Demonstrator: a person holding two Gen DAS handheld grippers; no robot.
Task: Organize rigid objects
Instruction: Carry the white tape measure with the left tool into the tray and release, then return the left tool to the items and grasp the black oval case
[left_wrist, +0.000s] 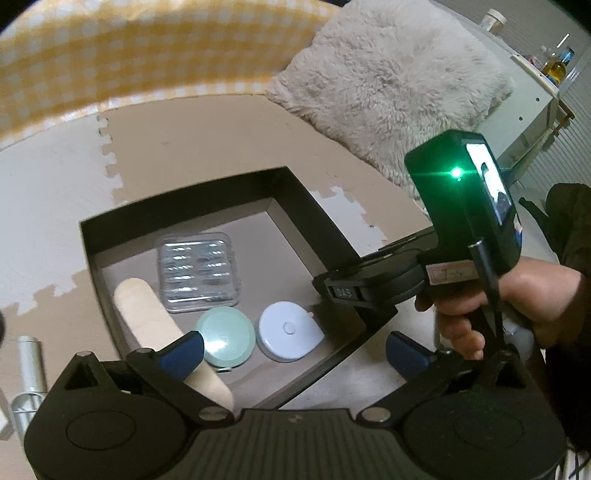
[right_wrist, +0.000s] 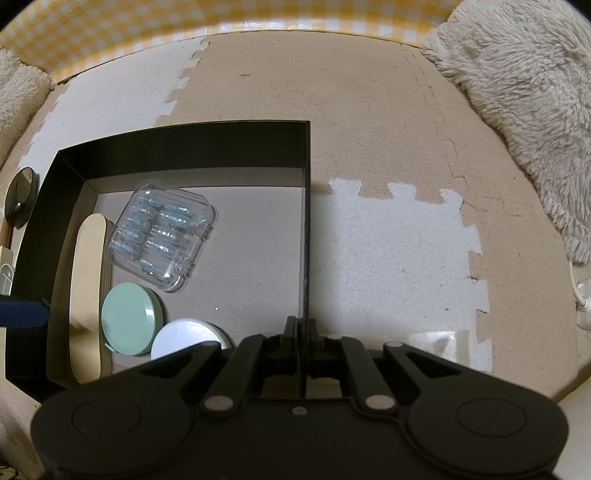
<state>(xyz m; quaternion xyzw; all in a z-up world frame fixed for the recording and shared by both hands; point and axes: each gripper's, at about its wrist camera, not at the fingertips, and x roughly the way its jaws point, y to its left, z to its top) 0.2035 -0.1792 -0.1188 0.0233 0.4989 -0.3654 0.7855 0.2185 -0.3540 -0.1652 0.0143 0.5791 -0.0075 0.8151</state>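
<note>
**Box held steady, left gripper empty above it**

The shallow black cardboard box (right_wrist: 177, 151) sits on the beige-and-white foam puzzle mat (right_wrist: 388, 122), and four things already lie on its grey floor: a clear plastic case of small bits (right_wrist: 160, 236), a long pale wooden stick (right_wrist: 86, 288) along one wall, a round mint-green disc (right_wrist: 129, 319) and, just beside it, a round white tape-measure-like case (left_wrist: 290, 330).

The right gripper (right_wrist: 302, 332) is clenched on the box's thin side wall, the wall edge running straight up between its closed fingers (a steadying grip, by the look of it). A person's hand (left_wrist: 517, 299) holds its handle.

The left gripper (left_wrist: 295, 350) hangs over the near part of the box with its blue-padded fingers (left_wrist: 184, 350) spread wide and nothing between them. My reading is that it has let an item go into the box and is free for the next.

Outside the box, a silvery metal cylinder (left_wrist: 31, 363) lies on the mat at the left gripper's side, and a dark round object (right_wrist: 22, 201) rests by the box's outer wall. I'd judge one of these comes next: the left gripper must swing out over it, line its fingers across it and close, while the right keeps the box from sliding.
</note>
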